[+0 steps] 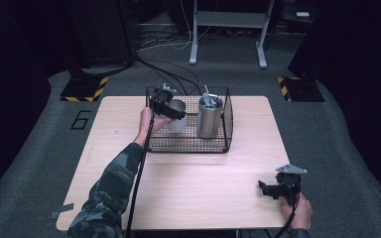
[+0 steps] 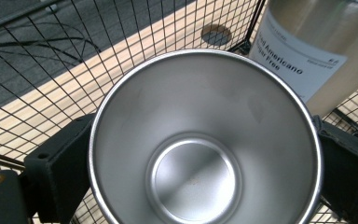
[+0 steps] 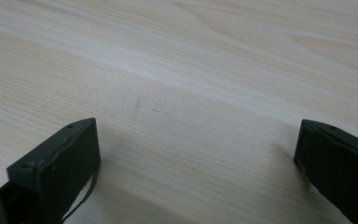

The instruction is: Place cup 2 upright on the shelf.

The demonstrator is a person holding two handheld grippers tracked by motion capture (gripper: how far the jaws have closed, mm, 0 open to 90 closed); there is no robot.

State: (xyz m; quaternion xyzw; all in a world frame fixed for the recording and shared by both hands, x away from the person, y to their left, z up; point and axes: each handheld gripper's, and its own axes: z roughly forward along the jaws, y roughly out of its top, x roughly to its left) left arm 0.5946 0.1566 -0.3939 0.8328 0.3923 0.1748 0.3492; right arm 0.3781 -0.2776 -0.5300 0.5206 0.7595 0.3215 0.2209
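Pale wood-grain laminate table, rectangular with rounded corners, matte, fine straight grain visible in the right gripper view.

Black wire-mesh basket, rectangular, open top, square grid, standing at the far middle of the table.

Tall brushed-steel cylindrical tumbler, upright in the right half of the basket; a white paper label with dark print on its side reads partly "Americano". Something grey sits at its top, too small to tell what.

Small stainless-steel cup, round, tapering to a flat circular base, smooth satin interior with a thin rolled rim, empty. It sits inside the left half of the basket, just beside the tumbler, mouth tilted towards the left gripper's camera.

Left gripper: black blocky jaws clamped on the cup's outer wall, one on each side. Camouflage-patterned sleeve behind it.

Right gripper: jaws spread wide, nothing between them, low over bare table near the front right corner, well apart from the basket.
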